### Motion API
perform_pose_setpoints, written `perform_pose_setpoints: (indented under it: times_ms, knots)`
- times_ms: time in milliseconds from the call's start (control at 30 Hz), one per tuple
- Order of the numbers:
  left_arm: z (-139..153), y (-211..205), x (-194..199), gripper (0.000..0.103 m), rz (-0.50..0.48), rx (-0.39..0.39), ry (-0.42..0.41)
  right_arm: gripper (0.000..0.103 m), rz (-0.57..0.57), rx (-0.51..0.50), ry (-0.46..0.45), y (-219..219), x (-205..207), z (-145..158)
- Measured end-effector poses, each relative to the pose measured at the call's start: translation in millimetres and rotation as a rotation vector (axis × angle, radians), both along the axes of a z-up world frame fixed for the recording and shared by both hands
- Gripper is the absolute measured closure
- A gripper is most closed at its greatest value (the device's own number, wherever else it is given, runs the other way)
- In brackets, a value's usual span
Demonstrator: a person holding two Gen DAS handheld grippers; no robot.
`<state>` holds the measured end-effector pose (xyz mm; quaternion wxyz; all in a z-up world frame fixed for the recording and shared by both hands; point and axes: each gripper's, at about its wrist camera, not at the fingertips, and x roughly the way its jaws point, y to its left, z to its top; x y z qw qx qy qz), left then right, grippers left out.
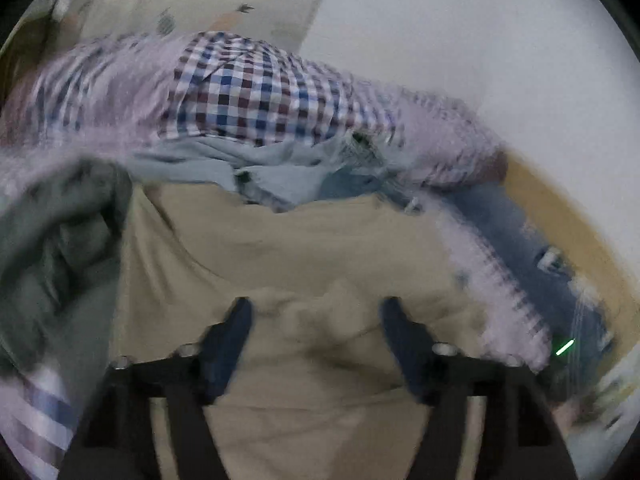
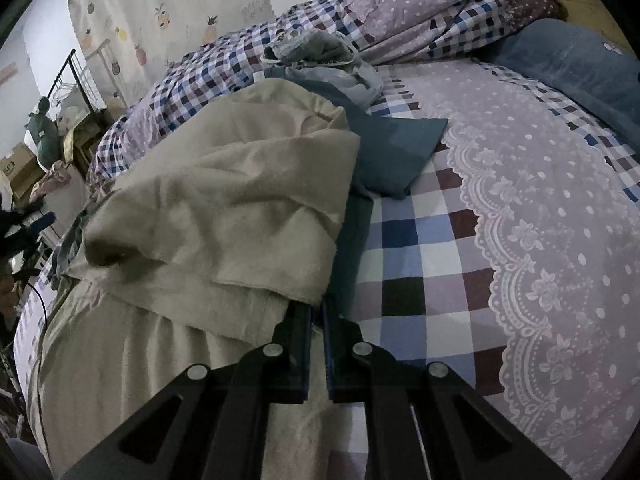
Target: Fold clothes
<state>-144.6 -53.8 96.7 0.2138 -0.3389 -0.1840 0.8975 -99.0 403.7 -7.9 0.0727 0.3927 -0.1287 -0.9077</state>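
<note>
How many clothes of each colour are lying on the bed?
Beige garment: 1
Dark teal garment: 1
Light grey-blue garment: 1
Total: 3 that can be told apart. The right tool is shut on the beige garment's edge; the left tool is open over it.

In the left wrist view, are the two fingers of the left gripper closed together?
No, the left gripper stands open, its two dark fingers wide apart over the wrinkled beige cloth garment.
</note>
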Motion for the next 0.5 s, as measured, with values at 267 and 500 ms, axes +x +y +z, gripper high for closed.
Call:
perform_pose_setpoints:
  times_ms: [267, 500]
  knots:
    - [-13.5, 62.1, -14.0, 0.019, -0.062, -0.132, -0.049, 0.099, 0.000, 0.002, 0.003, -0.4, -0.4, -2.7]
    - [-39.2, 78.4, -58.1, 0.099, 0.015, -0.196, -0.205, 0.099, 0.004, 0.000, -0.004, -0.2, -2.2, -5.5]
